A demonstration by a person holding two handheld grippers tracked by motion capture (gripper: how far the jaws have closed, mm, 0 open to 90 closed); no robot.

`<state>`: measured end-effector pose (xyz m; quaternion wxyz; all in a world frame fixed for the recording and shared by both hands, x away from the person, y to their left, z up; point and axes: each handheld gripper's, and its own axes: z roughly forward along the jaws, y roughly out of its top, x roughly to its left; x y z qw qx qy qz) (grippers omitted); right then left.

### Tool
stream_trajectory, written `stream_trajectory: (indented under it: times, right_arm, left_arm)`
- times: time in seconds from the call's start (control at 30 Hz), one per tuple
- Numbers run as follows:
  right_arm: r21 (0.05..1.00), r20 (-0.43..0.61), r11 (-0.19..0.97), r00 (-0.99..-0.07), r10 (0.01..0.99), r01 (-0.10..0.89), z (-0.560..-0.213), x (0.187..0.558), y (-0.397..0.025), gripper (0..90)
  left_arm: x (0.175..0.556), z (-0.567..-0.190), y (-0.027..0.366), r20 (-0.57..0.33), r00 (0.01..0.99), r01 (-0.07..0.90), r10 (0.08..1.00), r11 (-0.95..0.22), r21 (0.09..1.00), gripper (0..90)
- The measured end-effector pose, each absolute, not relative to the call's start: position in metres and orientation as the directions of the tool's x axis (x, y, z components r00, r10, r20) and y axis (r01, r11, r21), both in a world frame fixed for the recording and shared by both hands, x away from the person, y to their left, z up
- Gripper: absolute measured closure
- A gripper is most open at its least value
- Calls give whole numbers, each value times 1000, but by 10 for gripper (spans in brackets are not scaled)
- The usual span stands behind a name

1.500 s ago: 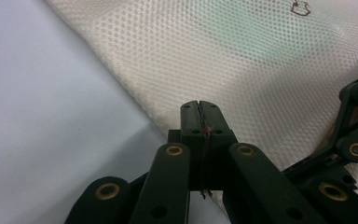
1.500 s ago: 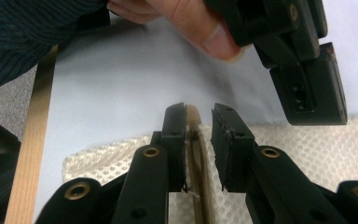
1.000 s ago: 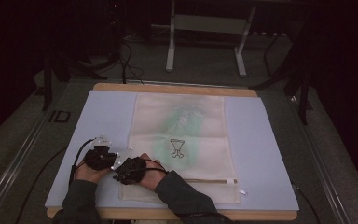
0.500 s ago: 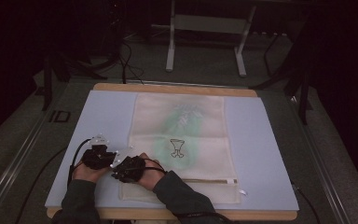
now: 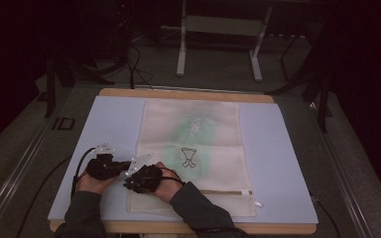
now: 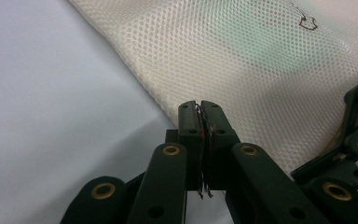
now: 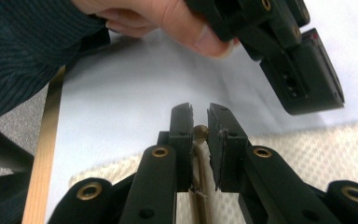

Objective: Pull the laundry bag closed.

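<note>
A cream mesh laundry bag (image 5: 193, 148) lies flat on a pale blue mat (image 5: 104, 124) that covers a wooden-edged table (image 5: 178, 93); the bag runs lengthwise from the far edge toward the person, with a green tint and a small dark goblet-shaped mark (image 5: 189, 157) near its middle and a zipper line (image 5: 225, 192) crossing it close to the near end. In the high view both hands work at the bag's near-left corner; the left gripper (image 5: 105, 166) sits on the mat just beside the bag's left edge, and the right gripper (image 5: 141, 179) rests over the corner of the bag, the two almost touching — their cables (image 5: 79, 168) loop off to the left. In the left gripper view the left gripper (image 6: 200, 121) has its jaws pressed flat together with no gap, frayed threads caught along the seam between them, poised above the bag's long edge where mesh (image 6: 242, 60) meets mat (image 6: 51, 93); whether cloth is pinched there cannot be told. In the right gripper view the right gripper (image 7: 199, 122) has its jaws drawn close with a narrow slot between them, and a small brass-coloured zipper pull (image 7: 201, 132) sits in that slot, its strip (image 7: 198, 186) running down between the jaws — they appear to be grasping it; beyond, the person's other hand (image 7: 168, 18) in a dark ribbed sleeve (image 7: 23, 51) holds the other gripper (image 7: 303, 65) over the mat, with the table's wooden rim (image 7: 46, 140) at the left.
</note>
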<state>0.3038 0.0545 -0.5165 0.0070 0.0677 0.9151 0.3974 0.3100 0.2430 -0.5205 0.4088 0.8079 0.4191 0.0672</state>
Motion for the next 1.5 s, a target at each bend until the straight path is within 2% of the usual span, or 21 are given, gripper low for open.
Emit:
stream_trajectory:
  times: [0.47,0.8,1.03,1.13,1.5]
  right_arm:
    - [690,55,710,-989,138,137,-526,304,45,798]
    - [675,40,726,-989,143,132,-529,301,44,811]
    - [680,28,721,-988,153,131,-530,299,44,812]
    - [679,24,722,-987,157,131,-530,298,44,813]
    - [692,11,707,-982,191,145,-532,291,39,816]
  left_arm:
    - [309,-522,238,-248,670,618,700,-341,708,895]
    - [310,-527,227,-255,698,627,669,-399,669,897]
    - [310,-530,221,-250,700,640,669,-432,636,897]
    - [311,-532,222,-276,682,663,677,-414,623,898]
    - [301,-528,219,-250,662,681,706,-428,594,899]
